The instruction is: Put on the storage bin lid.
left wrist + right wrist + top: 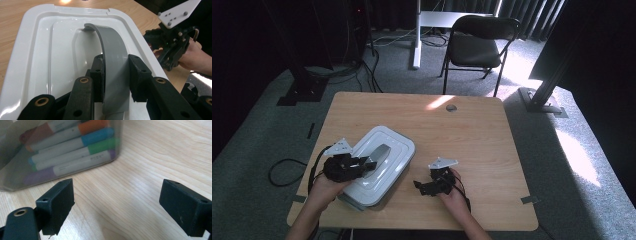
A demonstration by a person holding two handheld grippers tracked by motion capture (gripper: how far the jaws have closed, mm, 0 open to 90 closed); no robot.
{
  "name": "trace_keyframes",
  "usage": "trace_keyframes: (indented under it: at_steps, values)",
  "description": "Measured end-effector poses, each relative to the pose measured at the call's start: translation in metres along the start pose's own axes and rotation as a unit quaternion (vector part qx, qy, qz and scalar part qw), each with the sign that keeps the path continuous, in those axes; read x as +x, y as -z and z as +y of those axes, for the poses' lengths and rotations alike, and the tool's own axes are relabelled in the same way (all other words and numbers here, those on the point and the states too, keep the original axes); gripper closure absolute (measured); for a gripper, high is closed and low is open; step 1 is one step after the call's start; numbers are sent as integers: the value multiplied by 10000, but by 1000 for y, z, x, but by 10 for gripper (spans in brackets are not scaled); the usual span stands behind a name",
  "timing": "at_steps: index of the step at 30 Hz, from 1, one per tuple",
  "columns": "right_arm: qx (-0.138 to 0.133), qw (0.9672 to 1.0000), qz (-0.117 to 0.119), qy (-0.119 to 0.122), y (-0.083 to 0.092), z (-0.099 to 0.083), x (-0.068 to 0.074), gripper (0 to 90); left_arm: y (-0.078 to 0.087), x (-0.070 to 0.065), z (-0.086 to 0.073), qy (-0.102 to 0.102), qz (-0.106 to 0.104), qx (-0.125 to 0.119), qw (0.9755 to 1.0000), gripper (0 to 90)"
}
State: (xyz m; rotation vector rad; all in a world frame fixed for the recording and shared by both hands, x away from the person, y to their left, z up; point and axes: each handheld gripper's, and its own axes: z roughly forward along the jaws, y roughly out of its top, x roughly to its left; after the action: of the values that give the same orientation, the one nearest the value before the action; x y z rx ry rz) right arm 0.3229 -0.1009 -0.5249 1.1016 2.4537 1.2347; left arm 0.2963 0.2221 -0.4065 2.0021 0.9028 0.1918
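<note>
High view: the box [379, 167] sits at the bench's [472, 135] front left. The left hand-held gripper [115, 77] clamps the grey handle [113, 55] on its white lid [37, 50]. The right hand-held gripper [116, 205] hovers just beside the box, jaws spread wide, holding nothing.

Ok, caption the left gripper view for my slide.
Left gripper clamped on the grey handle of a white box lid, right gripper waiting alongside.
</note>
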Motion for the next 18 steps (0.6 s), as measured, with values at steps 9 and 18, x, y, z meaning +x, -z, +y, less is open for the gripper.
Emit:
trace_keyframes:
  at_steps: [9, 18]
  values:
    - [-75, 9999, -44, -73, 6, 2, -5, 123, -6, -4, -4, -3, 76, 48, 10000, 695]
    - [-119, 9999, -32, -96, 11, 4, -7, 123, 5, -2, -6, -279, 102, -382, 9988, 378]
